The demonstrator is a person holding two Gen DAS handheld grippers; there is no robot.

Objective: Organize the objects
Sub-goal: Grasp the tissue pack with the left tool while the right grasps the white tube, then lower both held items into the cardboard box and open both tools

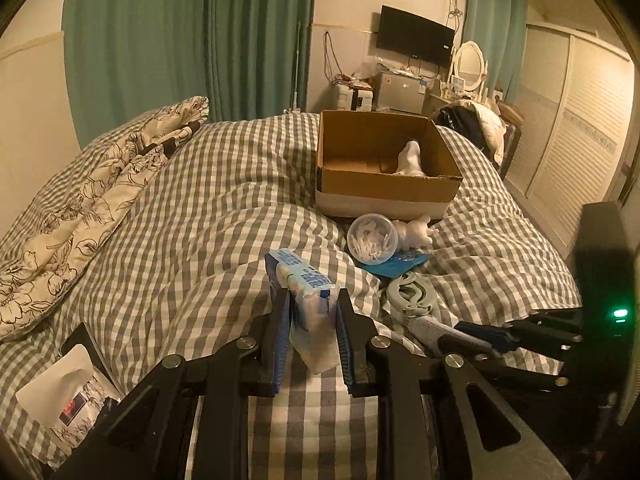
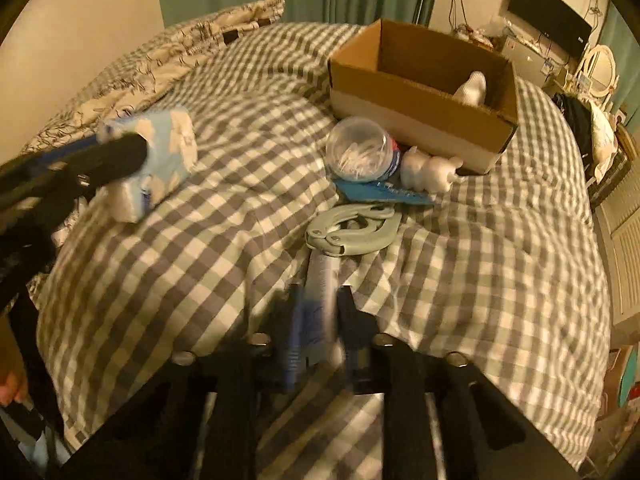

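Observation:
My left gripper [image 1: 313, 304] is shut on a blue-and-white tissue pack [image 1: 308, 292], held above the checked bedspread; it also shows in the right wrist view [image 2: 160, 160]. My right gripper [image 2: 318, 300] is shut on a grey-blue tube [image 2: 320, 280] lying below a pale green clip [image 2: 354, 230]. An open cardboard box [image 1: 384, 196] with a white figure [image 1: 410, 160] inside stands further back. In front of it lie a clear round tub of white picks [image 1: 372, 242], a white toy [image 1: 416, 232] and a blue card [image 1: 400, 264].
A floral pillow [image 1: 100, 208] lies at the left. A white tissue bag [image 1: 60, 404] sits at the near left. Green curtains [image 1: 180, 40], a TV [image 1: 416, 36], a dresser and louvred wardrobe doors [image 1: 580, 140] stand beyond the bed.

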